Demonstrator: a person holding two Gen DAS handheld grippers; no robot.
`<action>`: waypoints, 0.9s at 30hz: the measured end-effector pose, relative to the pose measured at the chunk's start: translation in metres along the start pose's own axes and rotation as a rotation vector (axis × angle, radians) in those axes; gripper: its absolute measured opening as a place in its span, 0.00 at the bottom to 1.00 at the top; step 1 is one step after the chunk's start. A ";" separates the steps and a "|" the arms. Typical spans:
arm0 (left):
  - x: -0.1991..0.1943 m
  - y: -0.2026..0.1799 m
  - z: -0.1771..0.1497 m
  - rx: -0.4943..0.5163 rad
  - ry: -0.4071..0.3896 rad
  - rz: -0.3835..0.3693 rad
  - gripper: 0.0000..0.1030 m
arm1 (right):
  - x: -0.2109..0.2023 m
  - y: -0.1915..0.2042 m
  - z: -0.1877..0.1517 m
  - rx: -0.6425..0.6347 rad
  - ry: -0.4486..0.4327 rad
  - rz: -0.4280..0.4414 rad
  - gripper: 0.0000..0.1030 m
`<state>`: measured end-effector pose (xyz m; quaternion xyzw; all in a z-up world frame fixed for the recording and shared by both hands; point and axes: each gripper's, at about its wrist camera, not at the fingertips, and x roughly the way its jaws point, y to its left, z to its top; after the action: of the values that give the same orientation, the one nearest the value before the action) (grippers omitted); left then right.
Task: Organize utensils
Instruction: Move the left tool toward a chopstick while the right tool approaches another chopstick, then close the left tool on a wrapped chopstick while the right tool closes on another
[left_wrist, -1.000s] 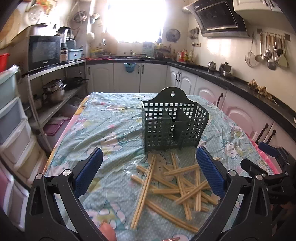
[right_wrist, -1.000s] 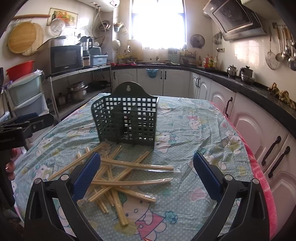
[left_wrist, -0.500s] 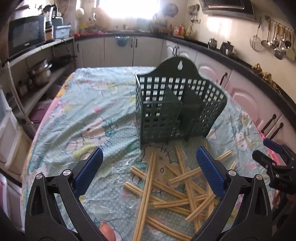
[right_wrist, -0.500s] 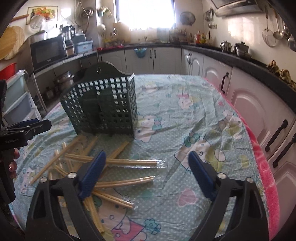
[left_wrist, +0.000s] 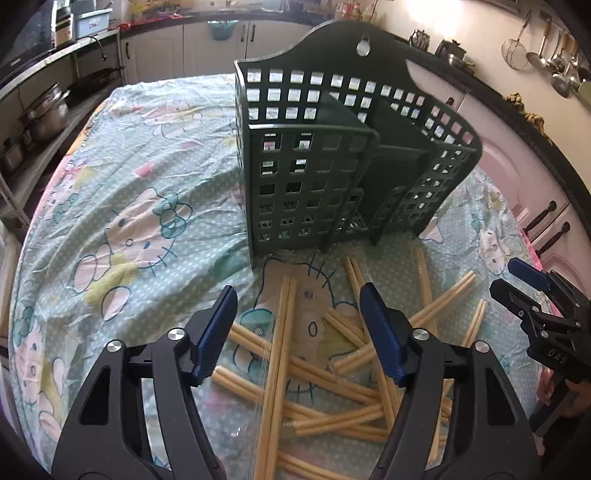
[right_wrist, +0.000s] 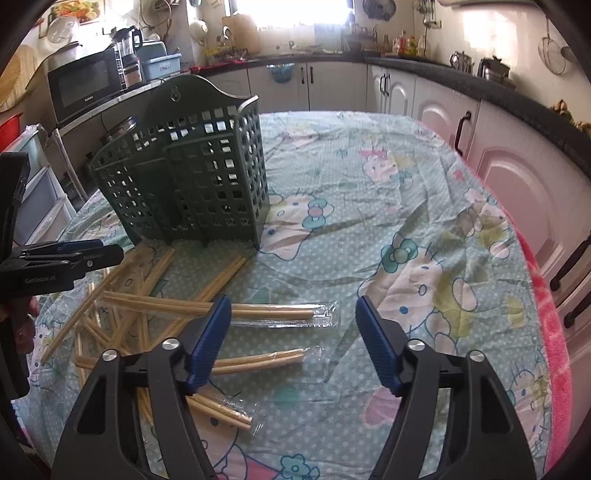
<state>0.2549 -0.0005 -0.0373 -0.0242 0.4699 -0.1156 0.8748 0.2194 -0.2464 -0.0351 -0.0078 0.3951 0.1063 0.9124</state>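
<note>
**A:** Which step was in hand there?

**B:** The reach for a first pick, as I judged it. The chopsticks (left_wrist: 280, 354) lay in a loose crossed pile on the tablecloth (left_wrist: 122, 192), many of them in clear plastic sleeves, right in front of the green basket (left_wrist: 332, 162). The basket stood upright on the cloth and, as far as its grid walls let me see, none were inside it.

**A:** And the grippers?

**B:** The left gripper (left_wrist: 295, 317) hung over the pile with its jaws closing. A long wrapped pair ran up between its blue fingers (left_wrist: 218, 332), but the pads were not pressing on it, so it held nothing. The right gripper (right_wrist: 293, 328) was closing too, over the near edge of the pile. The tip of another wrapped pair (right_wrist: 273, 314) lay in the gap between its fingers, and they gripped nothing either.

**A:** What did the next move call for?

**B:** Coming down far enough that the pads met one pair and not its neighbours, I'd say. The sticks crossed each other, so a careless pinch could drag several along, and the slick sleeves looked likely to slip. After that, the pair would need tipping upright and dropping into one of the basket's compartments.
</note>
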 end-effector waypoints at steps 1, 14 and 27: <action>0.004 0.000 0.002 -0.002 0.015 -0.002 0.55 | 0.002 -0.001 0.000 0.002 0.006 0.001 0.62; 0.032 0.002 0.007 -0.041 0.074 -0.003 0.46 | 0.033 -0.024 0.000 0.081 0.099 0.046 0.44; 0.044 0.002 0.013 -0.068 0.073 0.055 0.26 | 0.044 -0.031 -0.001 0.120 0.115 0.098 0.09</action>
<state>0.2887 -0.0096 -0.0662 -0.0367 0.5058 -0.0765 0.8585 0.2542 -0.2681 -0.0697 0.0602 0.4525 0.1261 0.8807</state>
